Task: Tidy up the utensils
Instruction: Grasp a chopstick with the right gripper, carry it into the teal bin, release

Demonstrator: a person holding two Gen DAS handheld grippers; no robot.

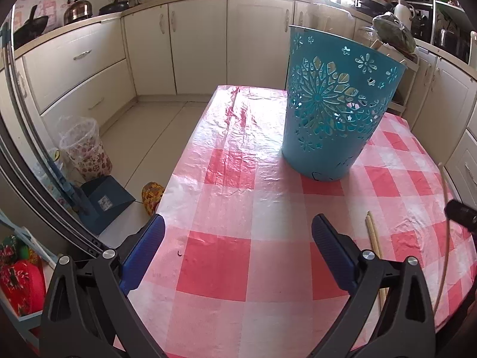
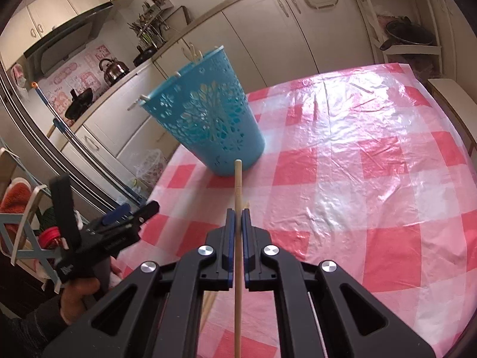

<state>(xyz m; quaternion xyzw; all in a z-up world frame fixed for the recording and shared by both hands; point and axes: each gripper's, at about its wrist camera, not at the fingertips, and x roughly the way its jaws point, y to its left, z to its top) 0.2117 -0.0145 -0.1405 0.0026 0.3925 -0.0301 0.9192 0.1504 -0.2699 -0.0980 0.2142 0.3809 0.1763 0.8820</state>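
While a single wooden chopstick (image 2: 238, 188) is pinched between the pressed-together pads of the right gripper (image 2: 237, 217), its long axis is seen running straight ahead along the fingers, the free tip stopping just short of the foot of the teal basket (image 2: 205, 119), which stands upright directly ahead and slightly to the left of the tongs on the checked tablecloth (image 2: 372, 179). Pale stick ends are already seen poking over the basket's rim, so the rim, higher than the chopstick tip, is judged to be what the coming move must clear. Nothing lies between the tip and the basket. The left gripper (image 1: 238, 232) is held spread wide and empty, with the basket ahead and to its right; two more chopsticks (image 1: 374, 238) lie on the cloth just beside its right finger. Beyond the table, cupboards and a kettle (image 1: 77, 7) are seen, well apart
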